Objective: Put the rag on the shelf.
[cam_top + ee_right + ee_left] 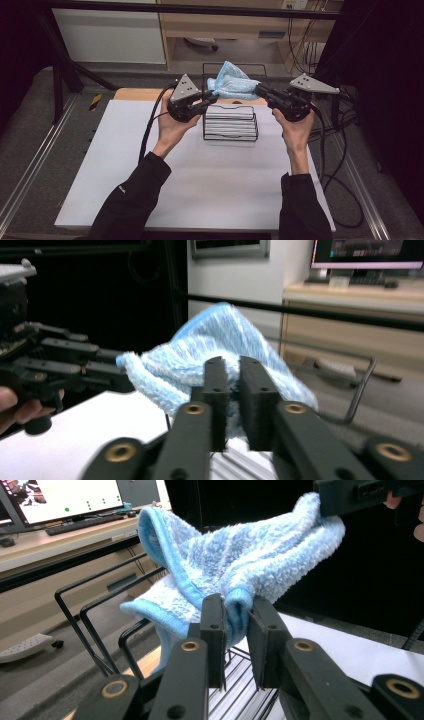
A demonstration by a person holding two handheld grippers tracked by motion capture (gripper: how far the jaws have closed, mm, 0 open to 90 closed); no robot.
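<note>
Held aloft over the black wire rack (230, 125) on the table (200, 175): a light-blue fleecy cloth (231, 82), pinched at opposite edges by left claw (214, 96) and right claw (258, 90).

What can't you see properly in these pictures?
- High view: the towel hides the rack's back wires.
- Left gripper view: the right gripper is cut off by the top edge.
- Right gripper view: the left gripper is blurred and dark.

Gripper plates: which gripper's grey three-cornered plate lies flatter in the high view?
The right gripper: its plate lies nearly flat, while the left gripper tilts its plate steeply.
</note>
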